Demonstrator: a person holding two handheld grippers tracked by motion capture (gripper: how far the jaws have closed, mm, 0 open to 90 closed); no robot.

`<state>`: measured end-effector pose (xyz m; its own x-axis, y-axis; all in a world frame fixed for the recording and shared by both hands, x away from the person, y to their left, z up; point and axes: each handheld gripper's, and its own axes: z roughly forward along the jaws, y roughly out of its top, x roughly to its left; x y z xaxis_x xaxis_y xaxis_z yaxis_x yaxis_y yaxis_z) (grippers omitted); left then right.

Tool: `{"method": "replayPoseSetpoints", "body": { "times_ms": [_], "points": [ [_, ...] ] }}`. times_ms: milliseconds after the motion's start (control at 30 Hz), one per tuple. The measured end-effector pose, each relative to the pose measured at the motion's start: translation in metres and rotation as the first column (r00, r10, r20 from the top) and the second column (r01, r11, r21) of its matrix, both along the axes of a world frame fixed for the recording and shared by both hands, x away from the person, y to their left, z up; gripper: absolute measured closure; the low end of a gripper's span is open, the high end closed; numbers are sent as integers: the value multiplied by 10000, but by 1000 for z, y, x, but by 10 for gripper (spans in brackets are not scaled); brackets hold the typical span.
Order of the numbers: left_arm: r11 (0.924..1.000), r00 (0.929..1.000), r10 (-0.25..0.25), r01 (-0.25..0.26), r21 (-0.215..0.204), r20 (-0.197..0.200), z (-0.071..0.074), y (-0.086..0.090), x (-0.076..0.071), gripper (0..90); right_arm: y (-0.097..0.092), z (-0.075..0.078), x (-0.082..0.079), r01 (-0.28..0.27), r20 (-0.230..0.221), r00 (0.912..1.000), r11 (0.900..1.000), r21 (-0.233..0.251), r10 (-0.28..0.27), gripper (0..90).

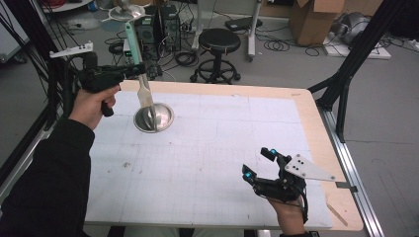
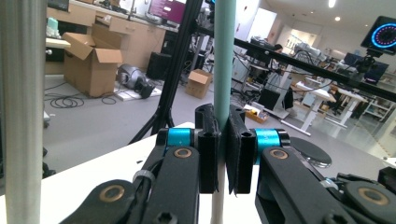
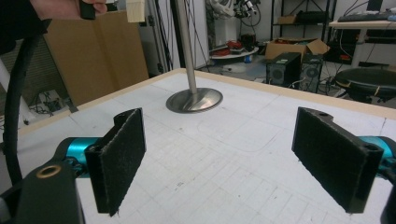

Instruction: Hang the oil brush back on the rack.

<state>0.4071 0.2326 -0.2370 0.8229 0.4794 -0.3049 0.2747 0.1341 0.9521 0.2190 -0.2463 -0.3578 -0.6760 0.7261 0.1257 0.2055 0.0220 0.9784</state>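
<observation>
Left gripper (image 1: 134, 70) clamps spatula (image 1: 140, 69) above stand (image 1: 154, 117).

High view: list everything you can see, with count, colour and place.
spatula: one, mint-green handle with pale wooden blade, held upright above the stand
metal stand: one, silver round base with upright pole, far left of table
table: one, white gridded top with wooden edge, centre
stool: one, black, on the floor beyond the table
cardboard box: one, brown, on the floor at far right
left gripper: one, black, shut on the spatula
right gripper: one, black, fingers open, near right
</observation>
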Motion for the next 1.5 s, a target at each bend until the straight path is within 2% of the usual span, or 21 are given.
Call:
{"method": "replayPoseSetpoints", "body": {
  "times_ms": [267, 533, 600, 667, 700, 767, 833, 933, 1067, 1167, 1233, 1267, 1367, 1400, 1433, 1500],
  "points": [
    [9995, 9996, 186, -191, -236, -204, -2, 1, 5, 841, 0, 0, 0, 4, -20, 10000, 10000, -4, -4, 161],
    [9996, 9986, 282, -285, -60, -439, -6, 1, 9, 841, -1, 0, 0, 10, -1, 10000, 10000, 56, -10, 161],
    [9995, 9988, 312, -312, -1, -386, -6, 1, 7, 840, -1, 0, 0, 9, -13, 10000, 10000, 79, -9, 161],
    [9984, 9982, 546, -542, 155, -237, -5, 1, 4, 832, -1, 0, -1, 23, -14, 10000, 9999, 113, -23, 161],
    [9969, 9967, 782, -780, 111, -196, -4, 2, 2, 775, -2, 0, -1, 63, 36, 10000, 9999, 92, -63, 161],
    [9913, 9913, 1312, -1311, 89, -58, -3, 4, -3, 608, -3, 1, -1, 98, 11, 10000, 9999, 95, -98, 161],
    [9828, 9828, 1820, -1828, 249, 320, -3, 8, -12, 511, -4, 0, -1, 181, 55, 9998, 9998, 71, -181, 160],
    [9773, 9762, 2096, -2110, 214, 550, -6, 14, -25, 451, -6, 1, -2, 352, 76, 9993, 9994, 14, -352, 161],
    [9642, 9615, 2513, -2587, 581, 1109, -20, 19, -49, 401, -9, 1, -2, 611, 92, 9981, 9980, -145, -609, 160],
    [9606, 9615, 2455, -2584, 1023, 1236, -33, 19, -63, 361, -11, 0, -1, 721, 109, 9974, 9972, -203, -718, 161],
    [9546, 9608, 2421, -2608, 1440, 1348, -39, 17, -73, 330, -12, 0, -2, 763, 108, 9970, 9967, -272, -761, 160],
    [9527, 9588, 2453, -2658, 1476, 1434, -43, 16, -78, 310, -12, 0, -2, 802, 89, 9968, 9963, -311, -799, 161],
    [9586, 9552, 2419, -2624, 1101, 1703, -53, 12, -92, 305, -14, -1, -1, 911, 92, 9958, 9952, -345, -909, 161],
    [9609, 9563, 2388, -2579, 1013, 1690, -57, 11, -96, 297, -14, -2, -1, 938, 97, 9956, 9950, -331, -936, 160],
    [9619, 9582, 2307, -2508, 1088, 1691, -61, 10, -100, 278, -15, -3, -1, 975, 128, 9952, 9946, -365, -971, 161],
    [9598, 9568, 2303, -2534, 1209, 1774, -67, 6, -107, 244, -17, -4, -1, 1034, 150, 9946, 9937, -425, -1029, 161]
  ]
}}
